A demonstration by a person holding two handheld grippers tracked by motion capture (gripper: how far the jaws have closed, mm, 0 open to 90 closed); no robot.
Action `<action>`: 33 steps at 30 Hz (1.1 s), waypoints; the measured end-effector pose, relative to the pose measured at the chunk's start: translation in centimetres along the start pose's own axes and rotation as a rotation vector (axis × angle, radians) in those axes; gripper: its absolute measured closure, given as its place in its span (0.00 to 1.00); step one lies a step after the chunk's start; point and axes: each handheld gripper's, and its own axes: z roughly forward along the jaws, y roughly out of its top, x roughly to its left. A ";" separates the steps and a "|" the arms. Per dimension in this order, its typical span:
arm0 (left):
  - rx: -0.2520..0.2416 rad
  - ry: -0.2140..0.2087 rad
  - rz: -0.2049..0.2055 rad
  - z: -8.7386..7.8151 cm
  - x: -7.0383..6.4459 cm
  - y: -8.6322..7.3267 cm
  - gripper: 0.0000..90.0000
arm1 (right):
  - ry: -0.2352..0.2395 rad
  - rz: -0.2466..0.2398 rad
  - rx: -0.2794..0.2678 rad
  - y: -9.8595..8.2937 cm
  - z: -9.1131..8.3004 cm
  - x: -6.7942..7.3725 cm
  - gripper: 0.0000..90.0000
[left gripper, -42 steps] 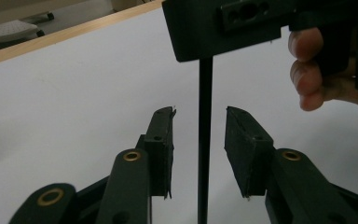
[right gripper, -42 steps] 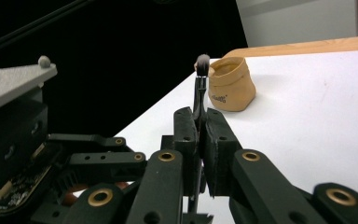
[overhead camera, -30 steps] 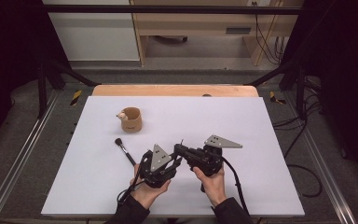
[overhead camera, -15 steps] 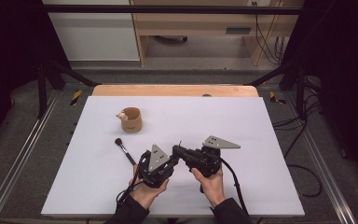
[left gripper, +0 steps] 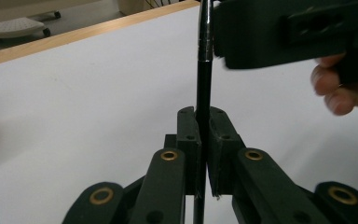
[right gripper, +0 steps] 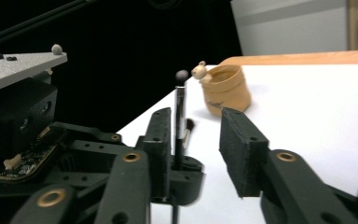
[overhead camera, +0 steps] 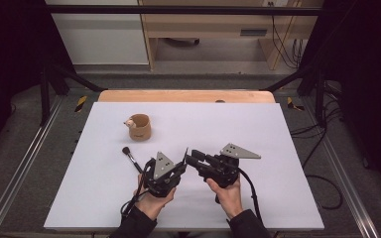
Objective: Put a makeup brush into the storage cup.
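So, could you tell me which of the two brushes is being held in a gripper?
The thin black brush standing upright, clamped in the left gripper. The other brush lies flat on the white table, left of that gripper, untouched.

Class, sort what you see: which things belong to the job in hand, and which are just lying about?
In hand:
thin black brush, clamped upright in the left gripper
right gripper, open beside it

Lying about:
second brush, flat on the white table
tan cup, untouched, possibly the brushes' holder
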 end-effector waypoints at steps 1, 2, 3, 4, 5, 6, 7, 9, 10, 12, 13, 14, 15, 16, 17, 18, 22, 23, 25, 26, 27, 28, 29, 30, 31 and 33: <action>0.000 0.004 0.000 -0.1 0.2 0.0 0.94 | -0.009 -0.009 -0.004 0.1 -0.1 -0.1 0.66; -0.002 0.007 -0.005 -0.2 0.4 0.0 0.94 | -0.018 -0.011 -0.007 0.2 -0.3 -0.2 0.63; -0.004 0.009 -0.011 -0.3 0.5 0.0 0.94 | -0.026 -0.015 -0.010 0.3 -0.5 -0.3 0.61; -0.008 0.015 -0.008 -0.4 0.7 0.0 0.94 | -0.037 -0.021 -0.010 0.4 -0.6 -0.5 0.59; -0.009 0.016 -0.011 -0.5 0.9 0.0 0.94 | -0.047 -0.026 -0.015 0.4 -0.8 -0.6 0.58; -0.009 0.017 -0.013 -0.5 1.0 0.0 0.94 | -0.056 -0.027 -0.014 0.5 -0.9 -0.8 0.56; -0.010 0.019 -0.016 -0.6 1.2 0.0 0.94 | -0.066 -0.029 -0.007 0.6 -1.1 -0.9 0.54; -0.011 0.020 -0.020 -0.8 1.4 0.0 0.94 | -0.085 -0.045 0.001 0.7 -1.3 -1.3 0.50; -0.013 0.022 -0.022 -0.9 1.5 0.0 0.94 | -0.098 -0.053 0.007 0.7 -1.4 -1.4 0.49; -0.010 0.027 -0.021 -1.1 1.8 0.0 0.94 | -0.112 -0.058 0.010 0.8 -1.6 -1.6 0.45; -0.014 0.027 -0.030 -1.1 1.9 0.0 0.94 | -0.121 -0.063 0.010 0.9 -1.7 -1.8 0.42; -0.018 0.031 -0.032 -1.2 2.0 0.0 0.94 | -0.128 -0.064 0.011 0.9 -1.8 -1.9 0.40; -0.015 0.033 -0.030 -1.4 2.2 0.0 0.94 | -0.143 -0.072 0.015 1.0 -2.0 -2.0 0.38; -0.018 0.035 -0.033 -1.5 2.4 0.0 0.94 | -0.153 -0.078 0.017 1.1 -2.1 -2.0 0.36; -0.022 0.038 -0.037 -1.7 2.6 0.1 0.94 | -0.165 -0.087 0.018 1.1 -2.3 -2.2 0.34; -0.026 0.041 -0.041 -1.8 2.8 0.1 0.94 | -0.173 -0.094 0.022 1.2 -2.5 -2.3 0.32; -0.032 0.055 -0.052 -2.3 3.7 0.2 0.94 | -0.214 -0.112 0.030 1.1 -3.0 -2.8 0.25; -0.033 0.059 -0.054 -2.4 3.9 0.2 0.94 | -0.223 -0.117 0.037 1.1 -3.1 -3.0 0.23; -0.035 0.065 -0.061 -2.6 4.2 0.2 0.94 | -0.237 -0.119 0.052 1.0 -3.3 -3.3 0.20; -0.038 0.069 -0.065 -2.7 4.5 0.2 0.94 | -0.236 -0.117 0.057 1.0 -3.4 -3.4 0.20; -0.041 0.072 -0.070 -2.9 4.7 0.2 0.94 | -0.238 -0.121 0.066 0.9 -3.6 -3.5 0.18; -0.044 0.074 -0.076 -3.0 5.0 0.3 0.94 | -0.244 -0.121 0.071 0.9 -3.6 -3.6 0.17; -0.047 0.079 -0.078 -3.2 5.2 0.3 0.94 | -0.249 -0.121 0.081 0.9 -3.7 -3.8 0.16; -0.052 0.082 -0.086 -3.4 5.5 0.3 0.94 | -0.249 -0.122 0.086 0.8 -3.9 -3.9 0.15; -0.056 0.083 -0.092 -3.5 5.7 0.4 0.94 | -0.250 -0.126 0.091 0.8 -4.1 -4.0 0.15; -0.064 0.090 -0.098 -3.8 6.2 0.4 0.94 | -0.257 -0.131 0.094 0.7 -4.3 -4.3 0.14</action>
